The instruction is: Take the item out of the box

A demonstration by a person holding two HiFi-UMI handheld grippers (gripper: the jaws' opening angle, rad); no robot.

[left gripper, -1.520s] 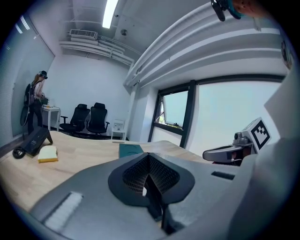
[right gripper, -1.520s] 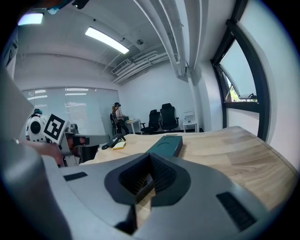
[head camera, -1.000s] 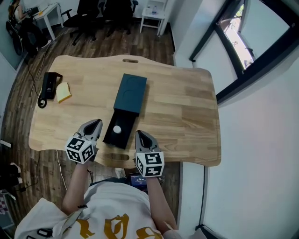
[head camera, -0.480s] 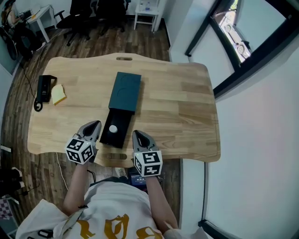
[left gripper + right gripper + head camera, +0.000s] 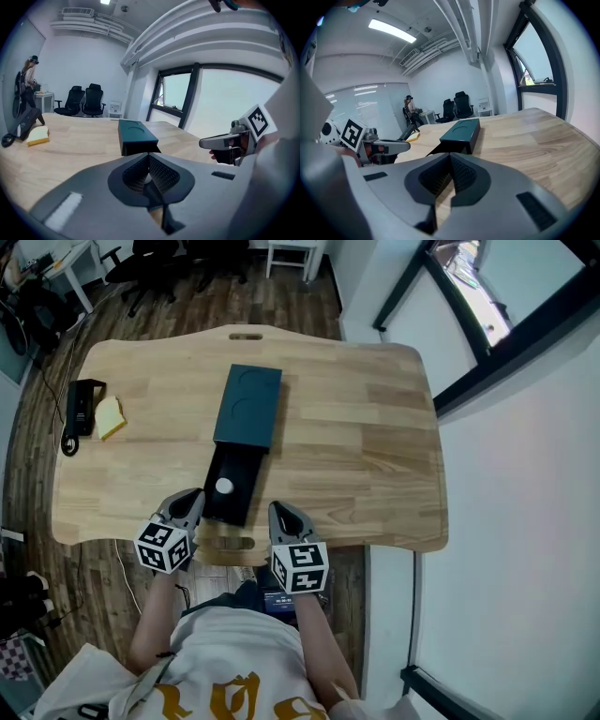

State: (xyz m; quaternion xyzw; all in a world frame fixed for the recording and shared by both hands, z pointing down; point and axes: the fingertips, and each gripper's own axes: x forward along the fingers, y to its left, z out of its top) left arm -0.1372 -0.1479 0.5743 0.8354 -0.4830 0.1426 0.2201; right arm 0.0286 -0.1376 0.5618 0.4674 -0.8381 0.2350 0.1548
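Note:
A dark teal box (image 5: 248, 406) lies lengthwise in the middle of the wooden table (image 5: 356, 456). Its black inner tray (image 5: 236, 507) is pulled out toward me, and a small white round item (image 5: 224, 487) lies in it. My left gripper (image 5: 191, 500) is at the near table edge just left of the tray, shut and holding nothing. My right gripper (image 5: 277, 513) is just right of the tray, also shut and holding nothing. In the left gripper view the box (image 5: 135, 135) is straight ahead and the right gripper (image 5: 225, 141) is off to the right. The right gripper view shows the box (image 5: 461, 131) ahead and the left gripper (image 5: 383, 146) at the left.
A black device (image 5: 82, 405) with a cable and a yellow pad (image 5: 109, 416) lie at the table's far left. Handle slots are cut in the far edge (image 5: 246, 336) and the near edge (image 5: 225, 544). Office chairs (image 5: 141, 259) stand beyond the table, and a window wall runs along the right.
The head view has tilted, so the table sits a little higher in the frame. Both grippers stay shut on either side of the pulled-out tray, now slightly nearer the table's front edge.

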